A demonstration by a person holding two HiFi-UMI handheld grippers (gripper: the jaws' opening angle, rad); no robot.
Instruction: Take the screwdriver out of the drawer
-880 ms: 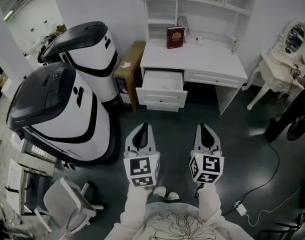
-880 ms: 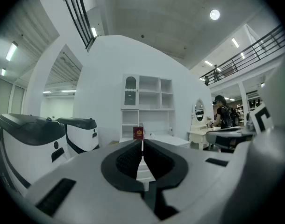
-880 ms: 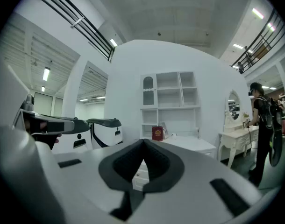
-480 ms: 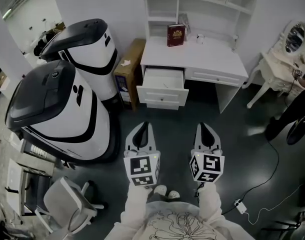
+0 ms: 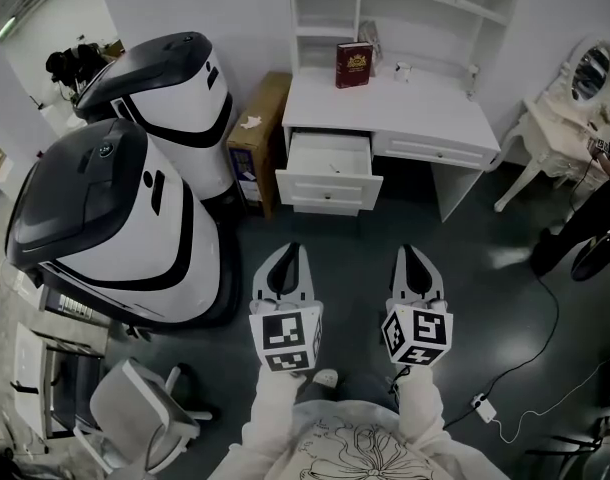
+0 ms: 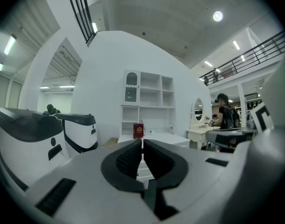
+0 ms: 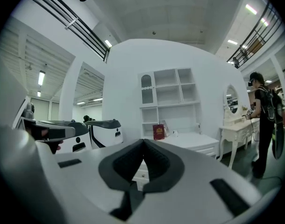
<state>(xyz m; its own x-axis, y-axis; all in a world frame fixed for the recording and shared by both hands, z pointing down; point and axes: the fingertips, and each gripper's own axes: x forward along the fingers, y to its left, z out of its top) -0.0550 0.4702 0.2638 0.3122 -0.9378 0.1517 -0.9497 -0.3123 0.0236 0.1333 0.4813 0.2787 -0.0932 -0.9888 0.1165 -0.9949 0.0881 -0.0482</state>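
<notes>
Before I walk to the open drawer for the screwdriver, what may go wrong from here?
The left hand-held gripper and right hand-held gripper are shut and must open before grasping. The drawer's contents are too small to identify. The floor cable may catch a foot.

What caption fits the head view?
Shut and empty, the left hand-held gripper and right hand-held gripper face a white desk with one drawer open.

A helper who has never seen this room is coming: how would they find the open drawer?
Find the white desk with shelves above it against the back wall, a red book standing on top. The drawer sits under the desk's left end in the head view. It alone is pulled out; the drawer to its right is shut.
</notes>
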